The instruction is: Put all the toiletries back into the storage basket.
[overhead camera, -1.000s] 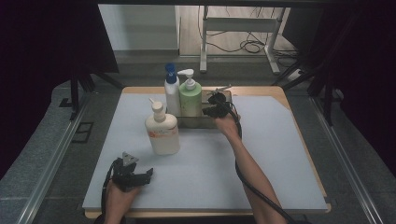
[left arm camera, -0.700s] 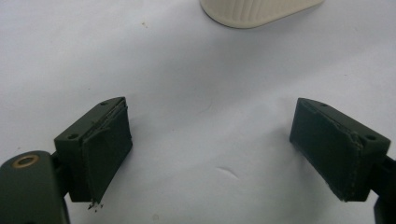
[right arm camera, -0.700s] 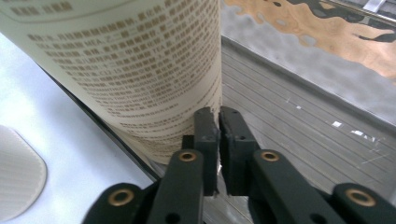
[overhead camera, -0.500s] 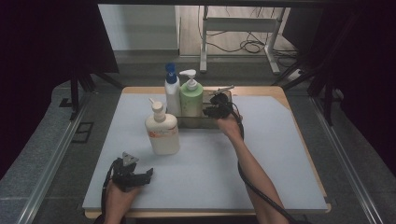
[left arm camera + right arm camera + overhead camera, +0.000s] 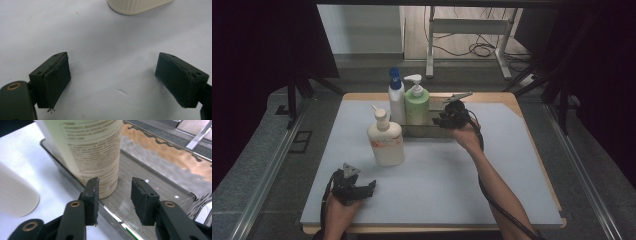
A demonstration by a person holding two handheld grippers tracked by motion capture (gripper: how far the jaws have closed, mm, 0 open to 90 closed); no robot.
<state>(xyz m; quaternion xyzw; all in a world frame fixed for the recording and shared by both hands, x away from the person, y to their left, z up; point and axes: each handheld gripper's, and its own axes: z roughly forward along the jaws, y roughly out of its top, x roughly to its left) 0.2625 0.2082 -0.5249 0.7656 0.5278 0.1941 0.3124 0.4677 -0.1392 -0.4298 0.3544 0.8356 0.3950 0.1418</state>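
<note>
The metal tray (image 5: 432, 131) is seen at the table's (image 5: 512, 165) far middle, holding the green bottle (image 5: 416, 106). The right gripper (image 5: 113, 197) is held open over its rim beside that bottle; the left gripper (image 5: 112, 77) is spread wide, empty.

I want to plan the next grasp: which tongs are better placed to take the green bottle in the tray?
The right tongs: open, right beside the green bottle in the tray. The left tongs lie at the near edge.
</note>
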